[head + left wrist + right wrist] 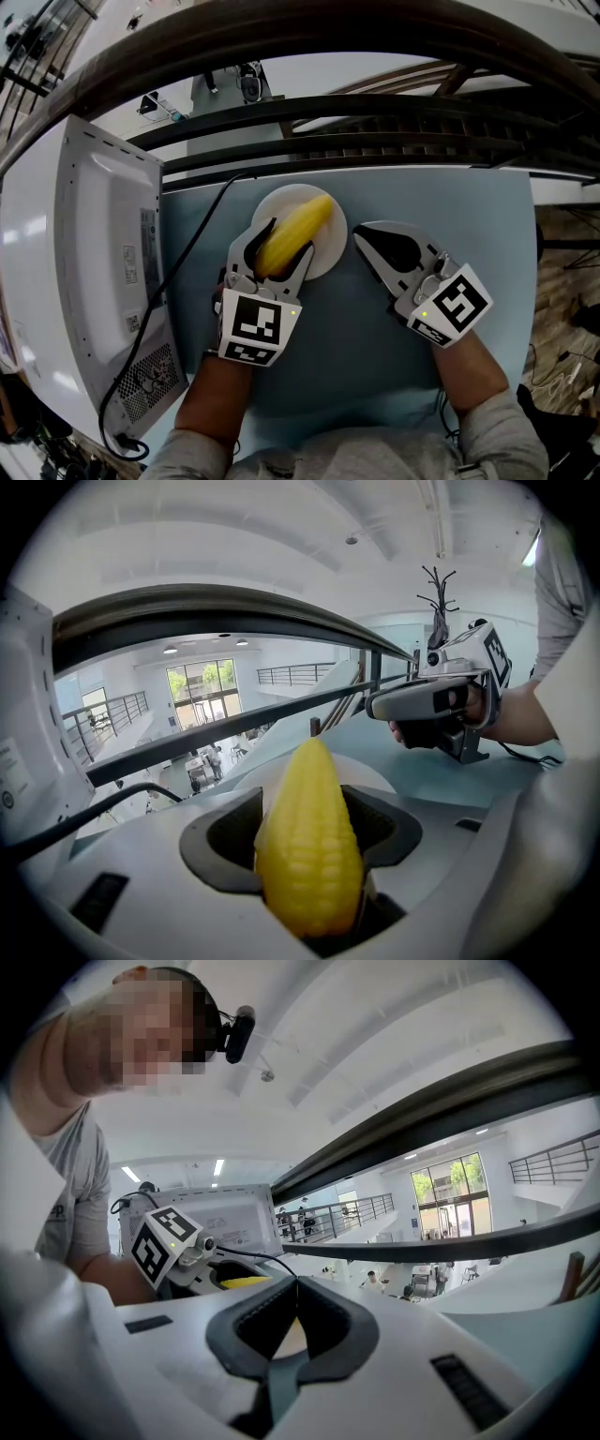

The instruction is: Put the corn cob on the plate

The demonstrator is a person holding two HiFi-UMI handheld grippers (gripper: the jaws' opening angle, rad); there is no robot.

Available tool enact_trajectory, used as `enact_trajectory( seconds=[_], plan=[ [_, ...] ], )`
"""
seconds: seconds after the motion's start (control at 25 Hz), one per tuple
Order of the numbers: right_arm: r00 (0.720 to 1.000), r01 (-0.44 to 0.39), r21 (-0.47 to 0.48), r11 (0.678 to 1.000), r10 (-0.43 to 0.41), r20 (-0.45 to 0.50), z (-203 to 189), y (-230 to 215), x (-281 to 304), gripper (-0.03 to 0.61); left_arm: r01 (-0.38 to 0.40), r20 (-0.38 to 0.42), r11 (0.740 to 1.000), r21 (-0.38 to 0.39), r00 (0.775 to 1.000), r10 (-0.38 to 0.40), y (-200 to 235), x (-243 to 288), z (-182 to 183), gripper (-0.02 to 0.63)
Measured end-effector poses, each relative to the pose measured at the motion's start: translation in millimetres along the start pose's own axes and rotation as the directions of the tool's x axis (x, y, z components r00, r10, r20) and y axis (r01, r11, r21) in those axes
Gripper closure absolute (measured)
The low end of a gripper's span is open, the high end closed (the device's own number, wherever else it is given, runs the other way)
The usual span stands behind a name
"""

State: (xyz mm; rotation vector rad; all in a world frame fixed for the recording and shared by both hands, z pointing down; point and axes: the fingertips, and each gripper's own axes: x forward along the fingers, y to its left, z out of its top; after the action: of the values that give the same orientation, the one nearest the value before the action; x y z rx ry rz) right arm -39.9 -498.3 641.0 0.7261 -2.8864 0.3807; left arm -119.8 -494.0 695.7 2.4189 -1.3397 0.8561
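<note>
**Over the plate (281, 200), a corn cob (298, 230) in the left tongs (281, 246)**

On the pale blue table (450, 216) sits a round white plate, and the yellow corn cob lies across it at a slant, its pointed end toward the plate's far right edge. The left tongs are clamped on the cob's thick end, one dark pad on each side. The left gripper view shows this too: the cob (309, 855) stands up between the closed-in pads of the left tongs (309, 827), with the plate (375, 778) just behind it. Whether the cob touches the plate cannot be told.

The right tongs (364, 234) rest just beside the plate's right rim, their tips pressed together with nothing between them, and the right gripper view (295, 1312) shows the same. A white appliance (84, 262) stands at the table's left edge, and its black cable (187, 253) runs across the table toward the plate
</note>
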Motion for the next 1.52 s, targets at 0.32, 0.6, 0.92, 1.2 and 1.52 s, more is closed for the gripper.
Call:
enact_trajectory(
  seconds=[0.32,0.6,0.92,1.2,1.52],
  plan=[
    [1.0,0.004,0.004,1.0,-0.004,0.004,3.9,1.2,-2.2,0.561,-0.024,0.031,1.0,-0.009,0.999,0.025,3.5,-8.1,7.0,0.35],
    [1.0,0.019,0.007,1.0,-0.019,0.005,15.3,6.7,-12.7,0.561,-0.08,0.106,0.996,-0.033,0.991,0.083,9.1,-29.7,23.9,0.344],
    [0.999,0.036,0.037,0.999,-0.036,0.0,41.4,24.4,-36.0,0.561,-0.084,0.152,0.995,-0.061,0.984,0.093,-0.4,-76.3,51.0,0.345],
    [0.998,0.06,0.043,0.997,-0.059,-0.025,71.4,56.8,-66.7,0.561,-0.042,0.165,0.995,-0.085,0.985,0.056,-29.2,-129.2,67.0,0.345],
    [0.994,0.1,0.017,0.995,-0.1,-0.039,110.6,98.5,-103.2,0.561,-0.034,0.229,0.992,-0.125,0.971,0.062,-43.6,-207.8,95.5,0.367]
  ],
)
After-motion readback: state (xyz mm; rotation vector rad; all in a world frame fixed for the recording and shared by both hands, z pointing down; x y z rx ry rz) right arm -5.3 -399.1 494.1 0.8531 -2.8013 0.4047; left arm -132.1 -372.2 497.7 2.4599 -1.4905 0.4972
